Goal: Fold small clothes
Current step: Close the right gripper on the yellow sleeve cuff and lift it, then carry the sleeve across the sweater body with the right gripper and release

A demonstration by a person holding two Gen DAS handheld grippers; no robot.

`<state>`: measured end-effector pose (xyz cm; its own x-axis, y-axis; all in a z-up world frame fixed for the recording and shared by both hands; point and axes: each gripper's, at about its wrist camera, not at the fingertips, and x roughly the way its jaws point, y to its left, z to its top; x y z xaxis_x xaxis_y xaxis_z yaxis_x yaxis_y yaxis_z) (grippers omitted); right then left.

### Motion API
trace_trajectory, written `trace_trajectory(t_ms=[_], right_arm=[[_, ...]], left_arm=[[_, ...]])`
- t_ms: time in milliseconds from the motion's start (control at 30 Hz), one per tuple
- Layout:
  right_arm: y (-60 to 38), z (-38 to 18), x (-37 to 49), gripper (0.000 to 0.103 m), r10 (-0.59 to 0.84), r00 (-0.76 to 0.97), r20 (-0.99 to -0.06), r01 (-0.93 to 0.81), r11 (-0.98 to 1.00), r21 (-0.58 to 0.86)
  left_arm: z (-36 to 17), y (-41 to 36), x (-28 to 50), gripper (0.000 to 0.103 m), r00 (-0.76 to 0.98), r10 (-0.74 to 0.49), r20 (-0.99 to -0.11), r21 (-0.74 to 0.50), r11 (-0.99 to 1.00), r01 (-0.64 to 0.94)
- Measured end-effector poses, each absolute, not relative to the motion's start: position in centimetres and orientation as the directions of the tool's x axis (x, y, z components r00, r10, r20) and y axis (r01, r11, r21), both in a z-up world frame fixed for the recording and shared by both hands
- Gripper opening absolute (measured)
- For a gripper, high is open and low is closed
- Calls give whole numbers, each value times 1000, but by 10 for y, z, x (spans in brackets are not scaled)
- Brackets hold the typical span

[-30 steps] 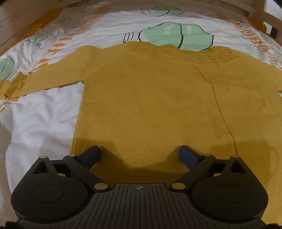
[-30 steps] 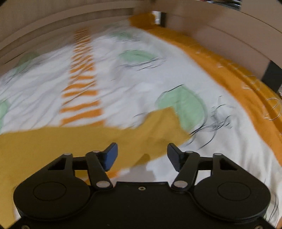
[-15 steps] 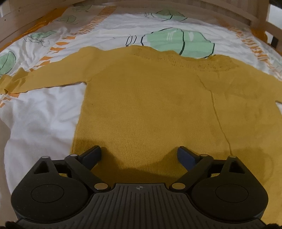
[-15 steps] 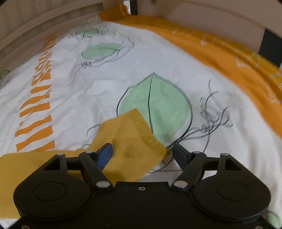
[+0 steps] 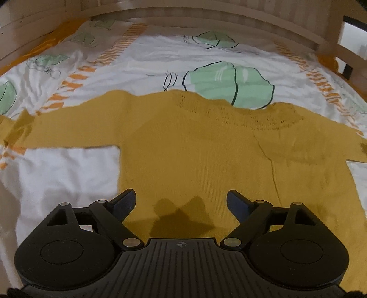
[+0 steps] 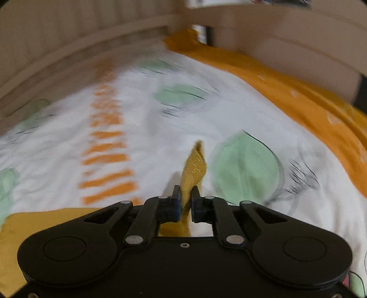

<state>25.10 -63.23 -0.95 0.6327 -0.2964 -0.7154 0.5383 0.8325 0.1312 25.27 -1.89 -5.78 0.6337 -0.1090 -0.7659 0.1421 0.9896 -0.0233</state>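
While the mustard knit sweater [image 5: 190, 146] lies flat on the bed [image 5: 68, 174]:
Right gripper [image 6: 185, 201] fingers clamp its sleeve cuff [image 6: 193, 169]; left gripper [image 5: 181, 201] fingers apart above the hem.

Dim warm indoor light, probably from above and behind: the left claw [image 5: 181, 200] throws a soft dark shadow straight ahead onto the yellow sweater [image 5: 195, 155]. Left wrist view is fairly sharp in the middle, slight smear toward the edges; heavy fisheye bends the wooden bed frame [image 5: 206, 20] into an arc. Right wrist view is badly motion-blurred: the bedsheet [image 6: 149, 142] pattern streaks, only the right claw [image 6: 185, 204] stays crisp.
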Motion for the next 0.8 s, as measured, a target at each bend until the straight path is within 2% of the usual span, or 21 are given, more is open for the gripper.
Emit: trace_trajectory(t_ms=[267, 433, 600, 800], right_arm=[[-516, 68, 286, 15, -107, 760, -642, 316, 923, 221], [-420, 89, 318, 15, 56, 803, -594, 138, 951, 277], [-330, 78, 345, 15, 220, 798, -562, -14, 938, 347], [-236, 29, 361, 15, 355, 721, -596, -127, 912, 390]], left_arm=[[-51, 12, 273, 87, 614, -153, -775, -88, 987, 134], [-57, 42, 281, 87, 582, -180, -793, -169, 983, 74], [-45, 66, 286, 86, 599, -193, -777, -233, 972, 10], [-30, 81, 287, 86, 642, -173, -747, -252, 967, -33]])
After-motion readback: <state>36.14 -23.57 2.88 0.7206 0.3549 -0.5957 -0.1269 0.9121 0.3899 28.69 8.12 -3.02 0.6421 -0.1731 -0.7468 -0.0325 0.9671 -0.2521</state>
